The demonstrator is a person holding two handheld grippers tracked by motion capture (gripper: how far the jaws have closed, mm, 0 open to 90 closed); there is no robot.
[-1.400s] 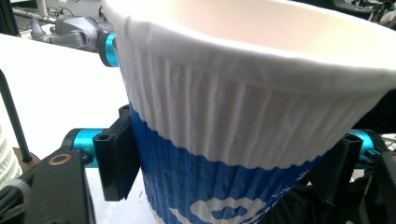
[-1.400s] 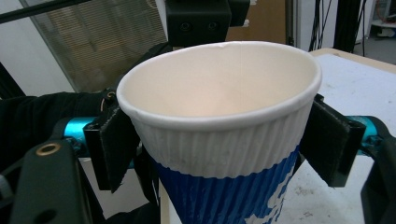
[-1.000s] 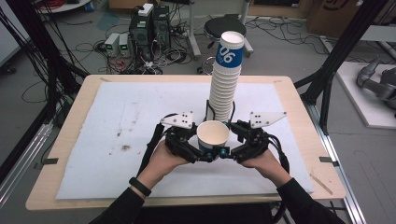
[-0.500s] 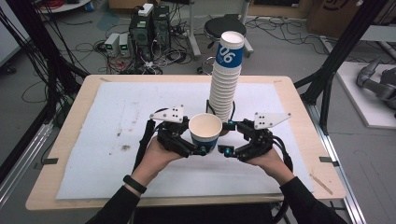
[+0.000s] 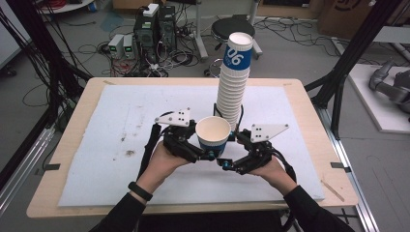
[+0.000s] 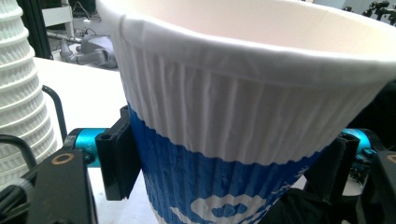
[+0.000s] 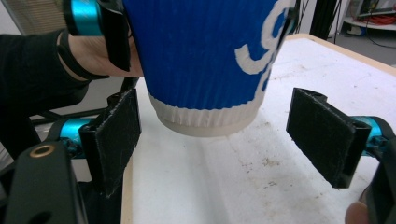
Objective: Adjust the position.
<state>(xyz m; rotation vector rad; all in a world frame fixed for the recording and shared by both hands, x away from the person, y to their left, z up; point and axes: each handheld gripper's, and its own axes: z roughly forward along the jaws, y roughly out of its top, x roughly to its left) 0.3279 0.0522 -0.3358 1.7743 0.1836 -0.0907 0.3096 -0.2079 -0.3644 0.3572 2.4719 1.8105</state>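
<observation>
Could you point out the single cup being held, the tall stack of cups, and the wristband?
held cup (image 5: pixel 213 136), high view, on its blue side wall.
stack of cups (image 5: pixel 233 92), high view, mid-stack ribbing.
wristband (image 5: pixel 139 191), high view, black band on left wrist.

Paper cup (image 6: pixel 243 116) is getting cropped top and bottom in left gripper view; its print is unreadable. Cup stack (image 5: pixel 234 79) base is sitting hidden behind the cup in high view. Right gripper (image 7: pixel 219 135) view is cutting off the cup rim.
</observation>
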